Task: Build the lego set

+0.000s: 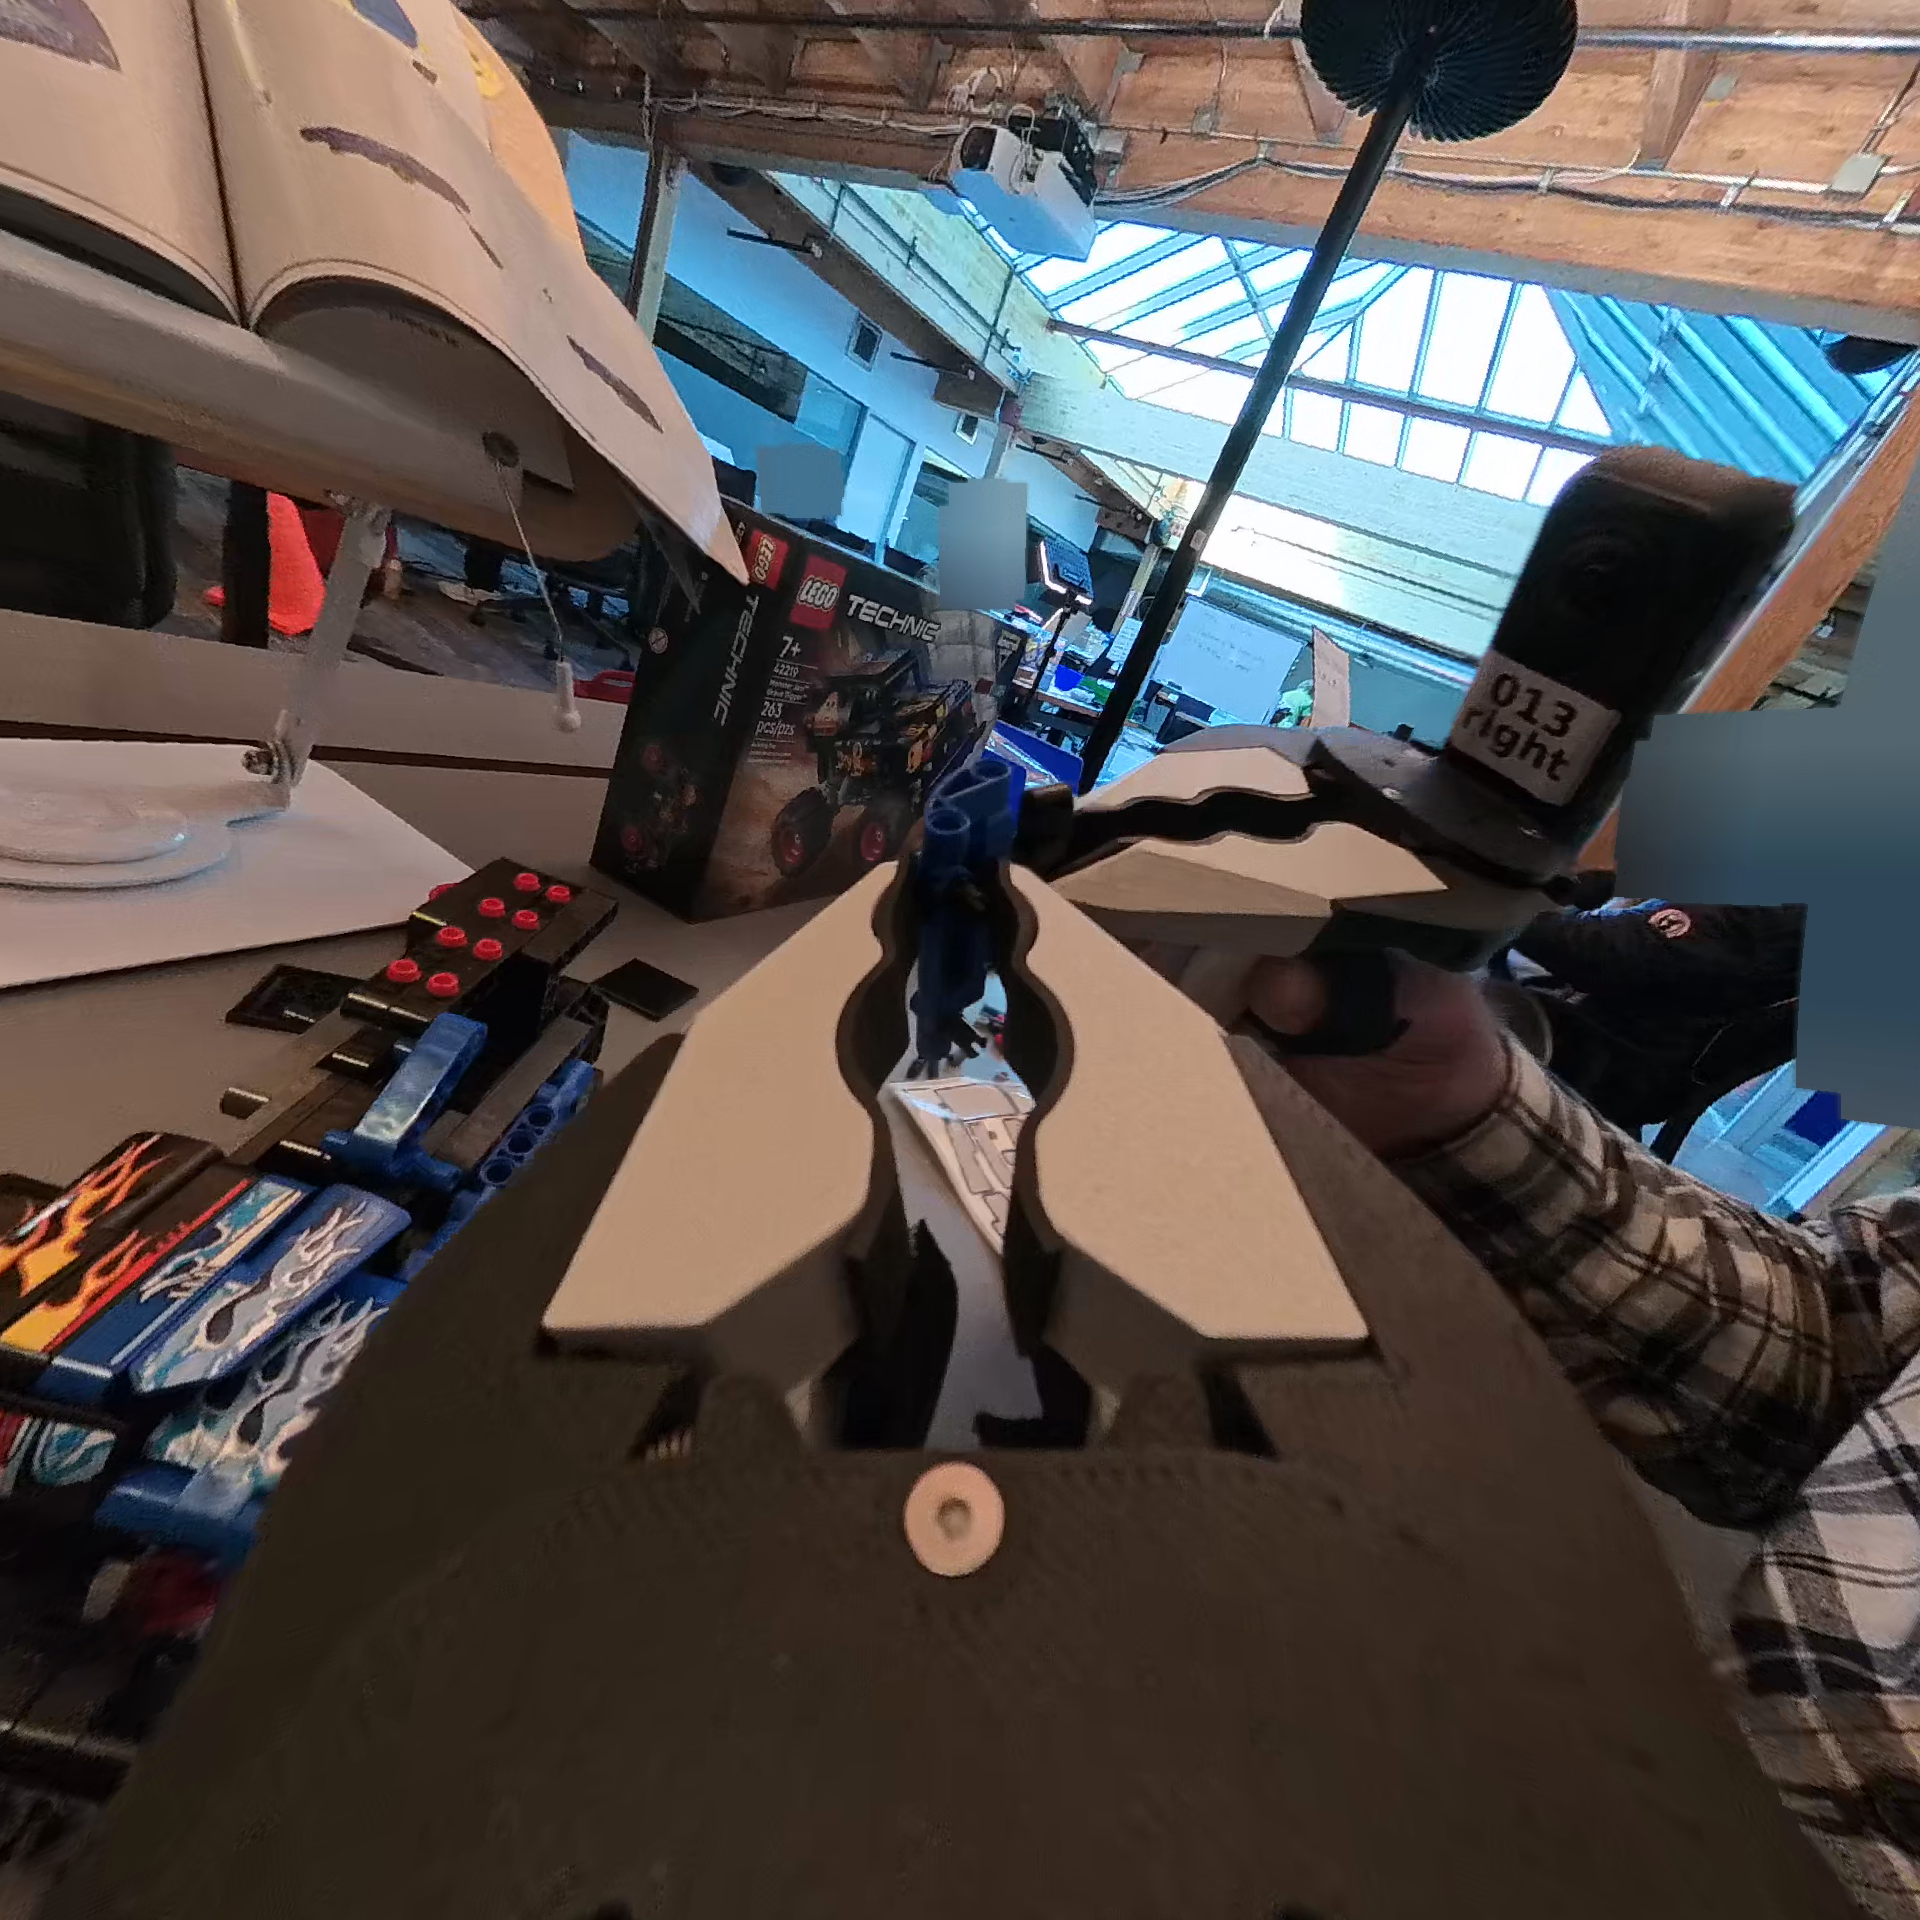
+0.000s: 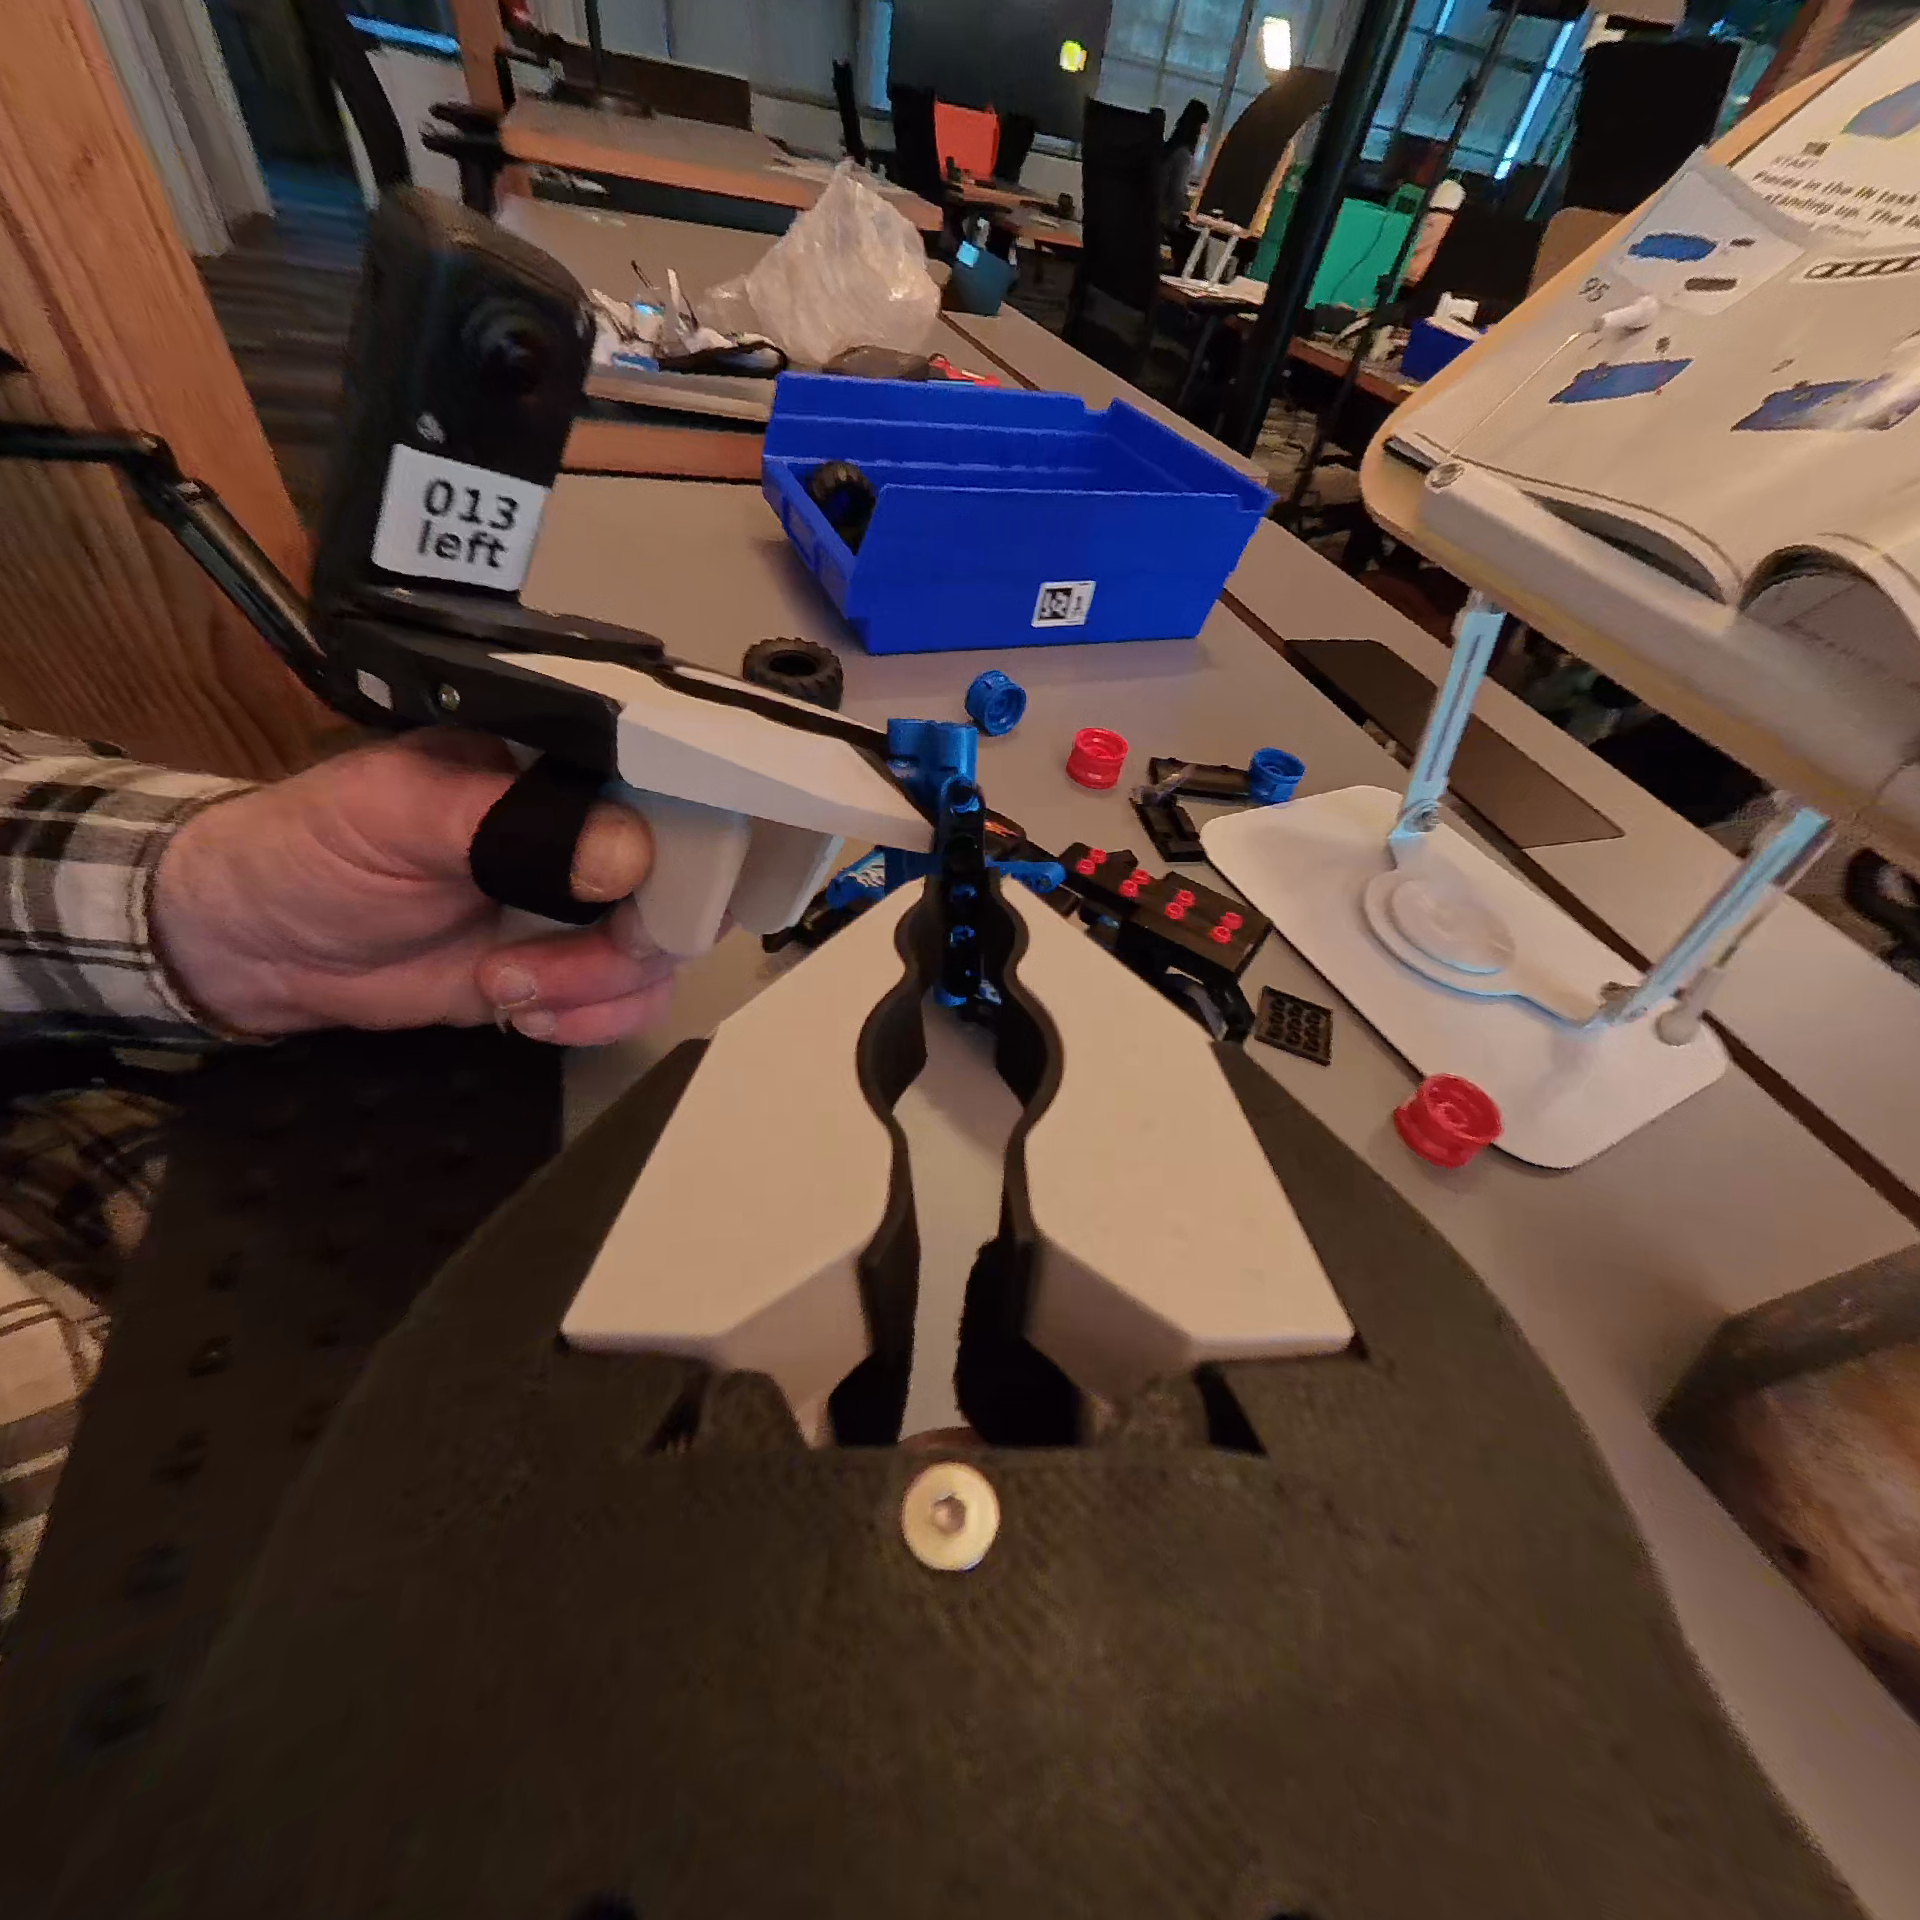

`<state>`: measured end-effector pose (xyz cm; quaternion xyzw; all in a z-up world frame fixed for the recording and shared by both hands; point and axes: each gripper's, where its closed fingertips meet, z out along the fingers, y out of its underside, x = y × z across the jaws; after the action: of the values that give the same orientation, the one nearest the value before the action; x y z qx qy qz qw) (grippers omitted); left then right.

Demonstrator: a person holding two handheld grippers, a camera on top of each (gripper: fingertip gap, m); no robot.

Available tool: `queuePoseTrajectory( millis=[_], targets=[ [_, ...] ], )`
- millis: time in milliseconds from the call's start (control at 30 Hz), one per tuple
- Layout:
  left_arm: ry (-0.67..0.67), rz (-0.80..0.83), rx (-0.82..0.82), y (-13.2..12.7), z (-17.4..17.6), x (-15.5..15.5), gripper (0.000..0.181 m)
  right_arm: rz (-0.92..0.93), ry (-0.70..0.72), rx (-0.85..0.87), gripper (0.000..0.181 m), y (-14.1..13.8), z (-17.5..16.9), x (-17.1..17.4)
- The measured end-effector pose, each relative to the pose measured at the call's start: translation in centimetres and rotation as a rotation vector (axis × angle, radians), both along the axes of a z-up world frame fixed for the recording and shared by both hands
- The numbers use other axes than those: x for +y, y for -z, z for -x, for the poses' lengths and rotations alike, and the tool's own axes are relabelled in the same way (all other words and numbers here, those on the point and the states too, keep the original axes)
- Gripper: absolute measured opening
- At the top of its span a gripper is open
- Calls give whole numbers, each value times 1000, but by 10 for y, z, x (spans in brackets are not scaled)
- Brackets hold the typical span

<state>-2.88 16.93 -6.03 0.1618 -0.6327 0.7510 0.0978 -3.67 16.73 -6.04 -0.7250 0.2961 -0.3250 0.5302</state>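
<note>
Above the grey counter (image 2: 1507, 1278), both tools pinch one blue-and-black lego assembly (image 2: 958, 883), held in mid-air btwn them. Left tool (image 1: 951, 899) clamps its blue part; right tool (image 2: 961, 935) clamps the black beam. Loose parts lie below: red hub (image 2: 1446, 1119), tyre (image 2: 793, 670), blue bin (image 2: 1008, 509) w/ wheel.

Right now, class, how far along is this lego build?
Done: a black section with red pins lies assembled on the table. In hand: both tongs, left and right, grip a small blue-black assembly. Left: loose red hubs, a tyre, flame panels.
</note>
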Motion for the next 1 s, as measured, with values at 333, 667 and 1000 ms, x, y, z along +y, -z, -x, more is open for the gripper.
queuePoseTrajectory(
  millis=[333, 667, 1000],
  targets=[
    [15, -85, -59, 8, 2, -2, 13, -90, -74, 94, 5, 8, 1, -1],
    [81, -150, -60, 19, 6, -2, 13, -131, -200, 178, 5, 22, 6, 3],
    [92, -93, 23, 13, -1, 0, 13, -204, -194, 155, 6, 17, -1, 4]
  ],
)
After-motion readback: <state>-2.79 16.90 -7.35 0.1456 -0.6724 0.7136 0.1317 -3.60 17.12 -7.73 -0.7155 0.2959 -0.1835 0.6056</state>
